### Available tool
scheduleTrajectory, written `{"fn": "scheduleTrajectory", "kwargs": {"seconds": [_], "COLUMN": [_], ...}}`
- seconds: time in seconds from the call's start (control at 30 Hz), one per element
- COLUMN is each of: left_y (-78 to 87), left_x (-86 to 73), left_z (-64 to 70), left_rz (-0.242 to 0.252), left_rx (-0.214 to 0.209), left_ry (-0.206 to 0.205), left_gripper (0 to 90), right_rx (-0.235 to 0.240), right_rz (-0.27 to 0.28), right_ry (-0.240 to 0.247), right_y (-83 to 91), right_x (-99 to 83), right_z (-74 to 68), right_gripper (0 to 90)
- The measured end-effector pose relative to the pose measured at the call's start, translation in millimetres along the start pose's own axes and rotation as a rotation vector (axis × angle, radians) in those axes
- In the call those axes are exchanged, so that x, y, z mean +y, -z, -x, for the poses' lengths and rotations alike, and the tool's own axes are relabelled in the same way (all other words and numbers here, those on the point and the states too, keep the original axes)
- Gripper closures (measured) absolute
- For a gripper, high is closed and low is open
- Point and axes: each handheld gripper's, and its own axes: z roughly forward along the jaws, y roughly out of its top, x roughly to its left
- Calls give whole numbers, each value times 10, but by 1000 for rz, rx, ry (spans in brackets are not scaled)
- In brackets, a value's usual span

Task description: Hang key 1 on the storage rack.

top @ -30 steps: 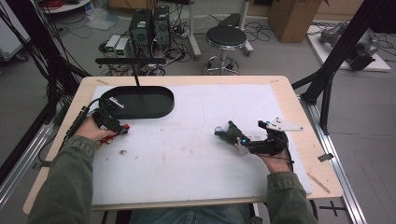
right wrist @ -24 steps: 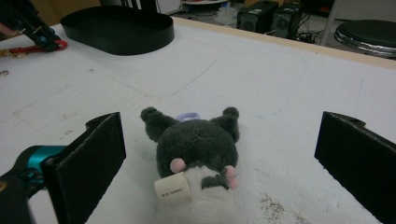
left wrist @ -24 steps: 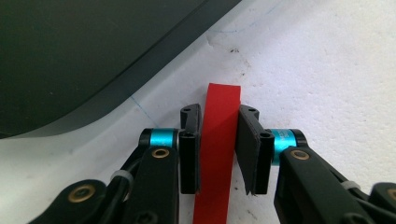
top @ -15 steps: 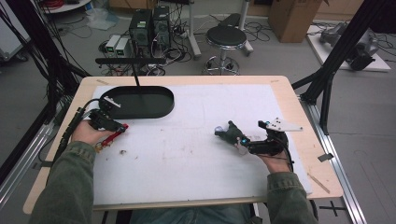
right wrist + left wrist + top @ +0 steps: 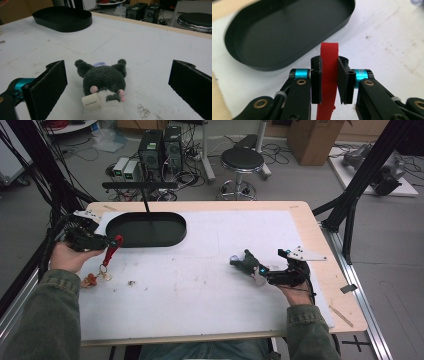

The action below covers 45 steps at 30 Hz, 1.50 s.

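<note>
On the wooden table with its white mat [image 5: 210, 285], a black oval plastic tray [image 5: 146, 228] lies just ahead of the left gripper [image 5: 329, 82], whose fingers pinch a red strap [image 5: 328, 75] with dangling keyring charms [image 5: 97, 277]; next, probably, carry it over the tray. The right gripper's [image 5: 120, 87] fingers stand wide apart around a small grey plush toy [image 5: 103, 82], whose paper tag its own view reveals.

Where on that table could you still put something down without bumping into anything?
The white sheet is bare between the black tray and the plush toy, and along the near edge. It's crowded at the left, where the left gripper holds a red strap by small bits.
</note>
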Motion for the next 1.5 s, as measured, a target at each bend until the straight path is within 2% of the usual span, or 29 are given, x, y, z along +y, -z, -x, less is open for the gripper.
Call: {"fn": "scheduleTrajectory", "kwargs": {"seconds": [0.03, 0.07, 0.1, 0.17, 0.2, 0.23, 0.27, 0.3, 0.37, 0.4, 0.43, 0.5, 0.7, 0.73, 0.83, 0.9, 1.17, 1.27, 1.33, 1.5], "left_y": [0, 84, 84, 202, 202, 260, 353, 353, 470, 470, 539, 573, 587, 581, 571, 571, 605, 556, 488, 381], "left_x": [0, 61, 61, 156, 156, 203, 286, 286, 410, 410, 509, 581, 716, 752, 788, 850, 1032, 1112, 1202, 1333], "left_z": [0, 34, 34, 68, 68, 78, 95, 95, 114, 114, 121, 131, 167, 186, 207, 237, 284, 289, 305, 330], "left_rz": [0, 30, 30, 72, 72, 98, 155, 155, 232, 232, 283, 309, 325, 342, 341, 326, 347, 345, 338, 346], "left_rx": [0, -3, -3, -4, -4, -6, 1, 1, 11, 11, 4, 6, 8, -1, -1, 6, 28, 27, 42, 58], "left_ry": [0, -11, -11, -16, -16, -15, -11, -11, 0, 0, 22, 34, 29, 29, 25, 4, -9, -18, -40, -43], "left_gripper": [752, 752, 753, 752, 752, 752, 752, 752, 752, 752, 752, 752, 751, 752, 751, 751, 751, 751, 751, 751], "right_rx": [2, 2, 2, 3, 4, 8, 7, 7, 7, 8, 9, 10, 13, 14, 12, 13, 12, 14, 14, 19], "right_rz": [-2, 1, 1, 2, 3, 7, 9, 13, 13, 14, 15, 17, 23, 20, 23, 20, 25, 20, 26, 30], "right_ry": [-4, 3, 3, 5, 6, 3, 0, 4, 2, 3, 1, 2, 3, -2, 4, -4, -2, -3, 3, -4], "right_y": [-2, -7, -7, -11, -9, -8, -6, -7, -12, -14, -16, -19, -12, -8, -10, -7, -6, -7, -10, -5], "right_x": [0, 0, 0, 1, 2, 3, 3, 4, 3, 4, 4, 5, 6, 6, 6, 6, 8, 6, 7, 8], "right_z": [-4, -3, -3, -7, -7, -7, -8, -2, 1, 3, 1, -1, 9, 5, 12, 11, 9, 12, 23, 33], "right_gripper": [10, 10, 10, 10, 10, 10, 10, 10, 10, 10, 10, 10, 10, 10, 10, 10, 10, 10, 10, 10]}}
